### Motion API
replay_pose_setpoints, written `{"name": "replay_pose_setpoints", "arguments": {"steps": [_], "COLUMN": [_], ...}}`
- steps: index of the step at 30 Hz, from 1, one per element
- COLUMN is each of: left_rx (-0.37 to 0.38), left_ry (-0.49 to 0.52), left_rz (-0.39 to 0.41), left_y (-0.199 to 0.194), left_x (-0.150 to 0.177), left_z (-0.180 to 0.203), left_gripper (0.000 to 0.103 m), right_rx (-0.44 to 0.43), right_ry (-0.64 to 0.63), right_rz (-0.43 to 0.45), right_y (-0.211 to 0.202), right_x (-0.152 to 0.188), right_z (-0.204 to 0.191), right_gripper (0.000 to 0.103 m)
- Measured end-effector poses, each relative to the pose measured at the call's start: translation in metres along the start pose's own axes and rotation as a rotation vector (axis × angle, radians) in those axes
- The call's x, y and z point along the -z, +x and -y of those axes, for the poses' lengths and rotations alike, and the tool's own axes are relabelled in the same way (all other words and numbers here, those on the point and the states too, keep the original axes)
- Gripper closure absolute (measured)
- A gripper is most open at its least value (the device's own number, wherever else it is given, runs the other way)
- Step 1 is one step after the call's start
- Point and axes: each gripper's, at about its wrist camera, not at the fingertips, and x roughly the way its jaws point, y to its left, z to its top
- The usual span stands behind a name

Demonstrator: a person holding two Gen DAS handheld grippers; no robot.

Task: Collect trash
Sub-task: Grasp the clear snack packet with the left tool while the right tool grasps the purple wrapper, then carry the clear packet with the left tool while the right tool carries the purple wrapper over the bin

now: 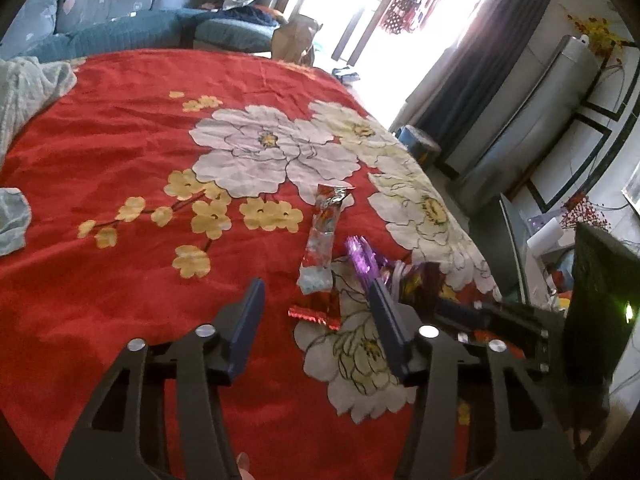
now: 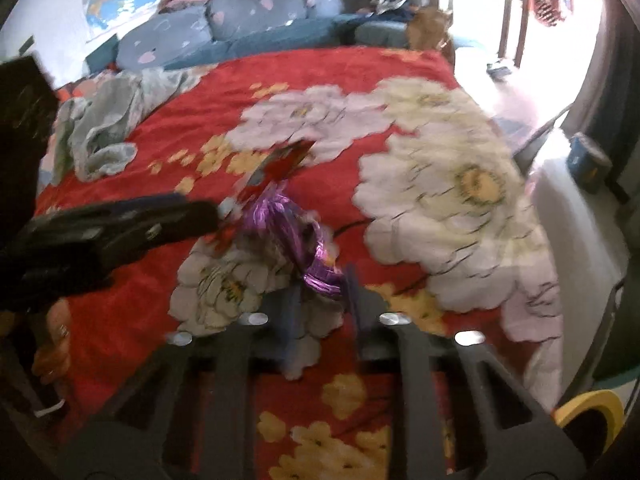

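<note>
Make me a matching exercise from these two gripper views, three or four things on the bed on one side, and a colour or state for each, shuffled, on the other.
Things:
1. purple wrapper
2. long silver wrapper
3. small red wrapper
4. left gripper

States:
A. jaws wide apart, holding nothing
B. lying flat, reaching onto the pale flower print
C. between the right gripper's jaws
D. on the red bedspread, between the left jaws

Pairs: 1-C, 2-B, 3-D, 4-A
</note>
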Motion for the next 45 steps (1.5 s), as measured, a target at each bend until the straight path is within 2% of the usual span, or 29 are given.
{"name": "replay_pose_setpoints", "arguments": {"steps": [3,7,9,14,18,36,45], "left_rx": [0.004,-0.005,-0.013,-0.02,0.008,0.123,0.142], "left_ry": [-0.012,0.004,0.019,0.046,0.071,0.225,0.304], "left_rz": [-0.021,-0.032,-0.037,-0.031,-0.021,0.033,0.052], "left_y": [0.011,0.021,0.024,0.021,0.011,-0.037,-0.053], "left_x": [-0.002,-0.001,0.0,0.006,0.014,0.046,0.061], "left_z": [-0.001,0.002,0.005,0.013,0.024,0.099,0.127], "left_gripper": [0.065,0.072,0.083,0.084,0.084,0.084,0.084], "right_rx": [-0.007,0.003,0.006,-0.025,-0.025,0.073,0.128], "right_ry": [0.033,0.099,0.141,0.251,0.265,0.362,0.422], "right_rz": [0.006,0.027,0.044,0.088,0.113,0.203,0.22], "right_y": [-0.005,-0.021,-0.031,-0.057,-0.075,-0.133,-0.153], "right_x": [0.009,0.023,0.033,0.058,0.071,0.113,0.133], "right_z": [0.0,0.008,0.014,0.029,0.032,0.061,0.084], "right_gripper": [0.092,0.093,0.093,0.093,0.093,0.093,0.094]}}
